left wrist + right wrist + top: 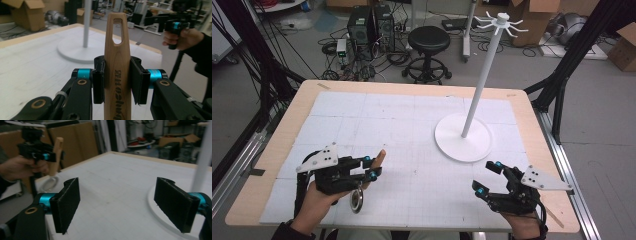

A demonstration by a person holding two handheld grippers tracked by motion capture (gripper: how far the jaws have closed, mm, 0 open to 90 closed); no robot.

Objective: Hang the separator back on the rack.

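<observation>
My left gripper [371, 167] [117, 75] is shut on the light wooden handle [117, 50] [381, 156] of a utensil, held above the table's front left. The handle has a slotted hole at its tip. A round metal head [357, 200] [48, 183] hangs below the hand. At the front right, my right gripper [487, 178] [122, 205] stands open with nothing between its pads. A white hanger stand, with a round base [457, 145] [72, 51] and a tall pole [482, 80], rises at the middle right, beyond the right gripper.
A white gridded mat [387, 120] covers the wooden table. Behind the table on the floor are a black stool [428, 40], computer towers [372, 25] and cables. Black frame legs [562, 75] stand at both sides, with cardboard boxes [624, 47] at the far right.
</observation>
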